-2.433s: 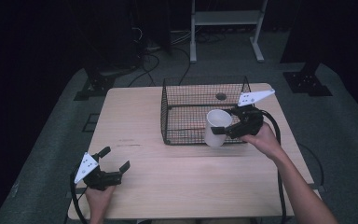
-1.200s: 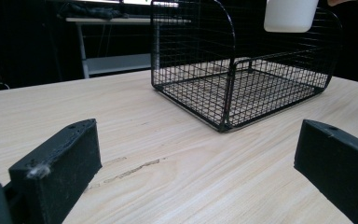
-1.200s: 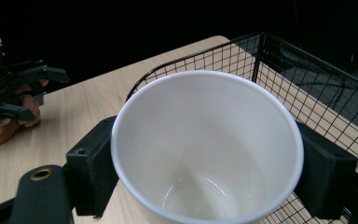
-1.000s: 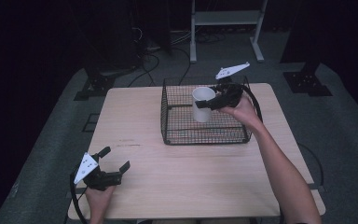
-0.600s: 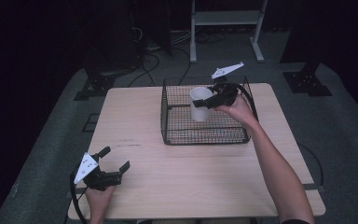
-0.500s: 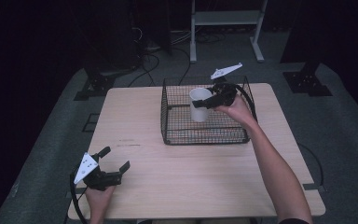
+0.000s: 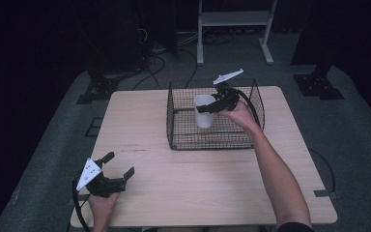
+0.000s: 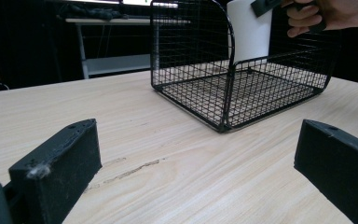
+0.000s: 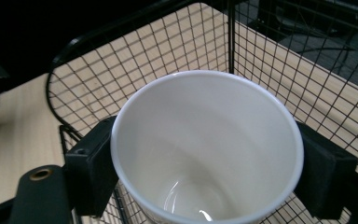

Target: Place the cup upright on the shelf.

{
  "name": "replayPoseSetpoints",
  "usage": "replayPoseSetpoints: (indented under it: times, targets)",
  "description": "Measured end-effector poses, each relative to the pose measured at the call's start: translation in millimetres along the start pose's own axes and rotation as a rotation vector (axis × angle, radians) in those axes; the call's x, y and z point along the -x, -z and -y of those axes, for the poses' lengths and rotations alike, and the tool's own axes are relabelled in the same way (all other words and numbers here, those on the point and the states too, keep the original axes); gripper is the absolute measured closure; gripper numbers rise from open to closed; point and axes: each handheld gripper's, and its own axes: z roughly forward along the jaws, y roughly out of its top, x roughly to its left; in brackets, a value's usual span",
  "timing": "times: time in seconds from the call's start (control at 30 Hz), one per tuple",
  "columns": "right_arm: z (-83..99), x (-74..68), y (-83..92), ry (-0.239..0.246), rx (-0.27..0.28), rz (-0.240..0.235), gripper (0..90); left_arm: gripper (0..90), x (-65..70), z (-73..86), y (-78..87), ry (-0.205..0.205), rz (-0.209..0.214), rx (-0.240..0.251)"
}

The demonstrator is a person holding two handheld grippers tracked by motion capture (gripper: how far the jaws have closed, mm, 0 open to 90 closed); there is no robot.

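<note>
Right gripper view shows our right gripper (image 9: 205, 172) clamping the cup (image 9: 207, 144) by its sides, its inside empty, above the basket (image 9: 135, 32); high view shows our left gripper (image 7: 118, 166) open, near left on the table (image 7: 198, 183)

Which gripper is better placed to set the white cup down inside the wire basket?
Right. The right gripper grips the white cup over the wire basket; the left gripper sits open at the table's near edge.

metal stand (image 7: 234, 19) beyond wooden table (image 7: 140, 121)
</note>
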Motion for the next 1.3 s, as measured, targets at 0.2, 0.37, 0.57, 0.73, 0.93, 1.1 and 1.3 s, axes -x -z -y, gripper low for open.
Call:
replayPoseSetpoints:
  times: [0.2,0.37,0.57,0.73,0.93,1.1,1.3]
  targets:
    - [0.4,-0.9,-9.8,0.006,-0.016,-0.013,19.1,0.0,-0.1,0.0,0.1,0.0,0.0,0.001]
    - [1.5,1.4,-15.6,0.005,-0.043,0.015,19.1,0.0,0.0,0.1,-0.1,0.003,0.003,0.001]
    - [3.5,4.8,-22.0,-0.001,-0.051,0.011,19.1,0.0,0.0,0.0,0.1,0.003,0.001,0.002]
    - [0.4,9.3,-27.0,-0.009,-0.07,0.0,19.1,0.0,-0.2,0.0,0.2,0.002,0.001,0.002]
    - [-4.9,9.2,-31.5,0.002,-0.061,-0.008,19.1,0.0,-0.7,0.0,0.5,0.007,0.002,0.004]
    - [1.3,13.0,-40.2,-0.003,-0.101,-0.001,18.9,0.0,-0.3,0.1,0.3,0.006,0.001,0.003]
    - [3.7,15.7,-43.1,-0.006,-0.114,0.009,18.7,0.0,-0.2,0.1,0.3,0.005,0.002,0.002]
